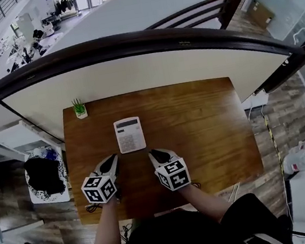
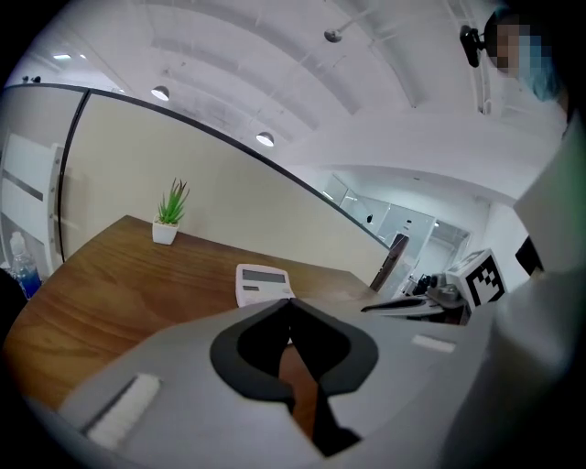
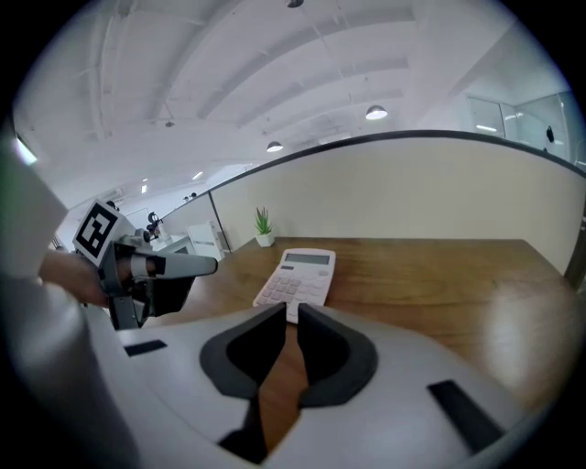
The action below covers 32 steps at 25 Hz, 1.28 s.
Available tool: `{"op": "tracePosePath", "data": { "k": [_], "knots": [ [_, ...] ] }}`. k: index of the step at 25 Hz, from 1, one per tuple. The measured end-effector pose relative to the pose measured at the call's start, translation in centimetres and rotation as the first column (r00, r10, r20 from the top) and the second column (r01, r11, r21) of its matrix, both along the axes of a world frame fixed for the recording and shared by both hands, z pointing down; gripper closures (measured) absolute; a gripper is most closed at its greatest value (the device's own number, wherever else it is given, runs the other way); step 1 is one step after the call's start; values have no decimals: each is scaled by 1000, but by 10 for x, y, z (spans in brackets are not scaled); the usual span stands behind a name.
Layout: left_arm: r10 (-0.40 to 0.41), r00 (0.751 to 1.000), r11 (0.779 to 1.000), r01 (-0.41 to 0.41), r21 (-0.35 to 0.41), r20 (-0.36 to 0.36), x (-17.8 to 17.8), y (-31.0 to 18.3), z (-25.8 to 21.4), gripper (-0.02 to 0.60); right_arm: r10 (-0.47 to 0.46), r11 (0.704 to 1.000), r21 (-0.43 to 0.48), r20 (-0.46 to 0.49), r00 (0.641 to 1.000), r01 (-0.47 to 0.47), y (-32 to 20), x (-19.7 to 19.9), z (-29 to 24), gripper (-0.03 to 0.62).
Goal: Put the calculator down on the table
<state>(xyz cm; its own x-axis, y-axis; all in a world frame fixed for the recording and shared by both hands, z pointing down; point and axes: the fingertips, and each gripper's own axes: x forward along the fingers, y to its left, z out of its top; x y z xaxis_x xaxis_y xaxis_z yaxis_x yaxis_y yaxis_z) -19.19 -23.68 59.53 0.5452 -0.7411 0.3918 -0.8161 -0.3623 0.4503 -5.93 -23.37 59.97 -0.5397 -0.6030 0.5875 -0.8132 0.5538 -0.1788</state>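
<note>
- The calculator lies flat on the wooden tabletop, with its display at the far end and its keys facing up. No gripper touches it.
- It sits a little left of the middle of the tabletop, just beyond the tips of both grippers.
- The left gripper is held above the near part of the tabletop, to the near left of the calculator, and it points towards it. In the left gripper view its jaws are closed together, the tips meet, and nothing is between them; only brown wood shows through the slot behind the tips.
- The right gripper is held to the near right of the calculator, close to its near corner but apart from it. In the right gripper view its jaws stand only a narrow gap apart, and they hold nothing; the calculator shows just beyond the tips.
- Each gripper carries its marker cube, towards the person, and a bare forearm reaches to each one from the bottom of the head view.
- A small potted plant in a white pot stands upright at the far left corner of the tabletop, well apart from the calculator.
- Beyond the tabletop is a pale wall topped by a dark curved handrail.
</note>
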Motion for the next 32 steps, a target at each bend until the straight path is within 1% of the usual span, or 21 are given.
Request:
{"op": "tracePosePath", "data": {
  "k": [3, 7, 11, 16, 20, 24, 32],
  "knots": [
    [-4, 1000, 1000, 4, -1, -1, 8, 17, -5, 569, -7, 1000, 13, 7, 1000, 7, 8, 7, -7, 548],
    [-35, 999, 999, 35, 2, -16, 16, 37, -12, 569, -24, 1000, 18, 15, 1000, 24, 20, 16, -14, 556],
    [-53, 998, 998, 53, 16, -16, 27, 60, -18, 569, -37, 999, 26, 24, 999, 36, 32, 28, -21, 559],
    [-48, 999, 999, 48, 15, -15, 44, 88, -22, 569, -68, 997, 36, 34, 997, 67, 50, 39, -28, 562],
    [-63, 998, 998, 64, 27, -21, 56, 106, -29, 569, -97, 995, 42, 45, 994, 95, 62, 46, -34, 562],
    [-64, 998, 997, 64, 34, -14, 69, 123, -35, 570, -127, 991, 50, 57, 990, 124, 74, 50, -41, 563],
    [-102, 995, 994, 102, 37, 1, 83, 153, -42, 571, -167, 985, 47, 67, 984, 164, 95, 62, -48, 565]
  ]
}}
